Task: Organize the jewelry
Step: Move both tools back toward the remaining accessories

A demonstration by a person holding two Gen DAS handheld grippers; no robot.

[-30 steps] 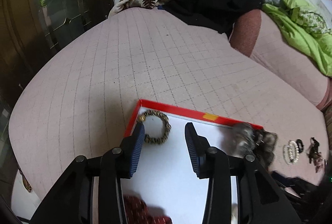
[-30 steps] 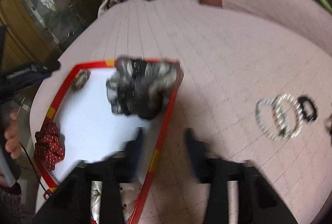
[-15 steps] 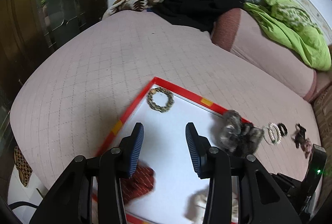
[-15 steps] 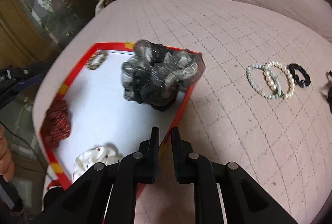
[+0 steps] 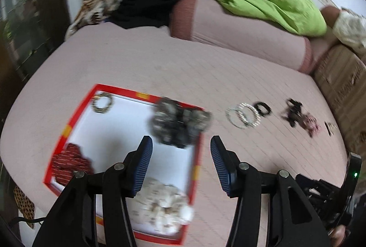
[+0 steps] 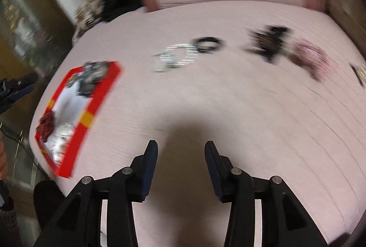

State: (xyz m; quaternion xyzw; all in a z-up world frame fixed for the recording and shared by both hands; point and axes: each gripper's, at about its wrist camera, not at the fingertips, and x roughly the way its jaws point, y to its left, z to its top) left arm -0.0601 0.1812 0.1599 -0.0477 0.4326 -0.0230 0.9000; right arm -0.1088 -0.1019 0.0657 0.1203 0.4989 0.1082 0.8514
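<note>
A pink quilted bed cover serves as the work surface, chosen presumably because small pieces lie flat and visible on it. On it rests a red-rimmed tray with a white floor, the collecting place for the sorted items: a grey scrunchie straddles its far right rim, a cream scrunchie and a dark red scrunchie lie at its near end, and a gold bead bracelet occupies the far left corner. Still unsorted on the cover, well apart from the tray, lie the pearl bracelets, a black hair tie, a black clip and a pink ornament, blurred in both views. The left gripper hangs over the tray's right rim with jaws apart and nothing between them; its jaws have just been opening. The right gripper is likewise parted and empty above bare cover, its jaws also just opened, probably readied for the next loose piece.
</note>
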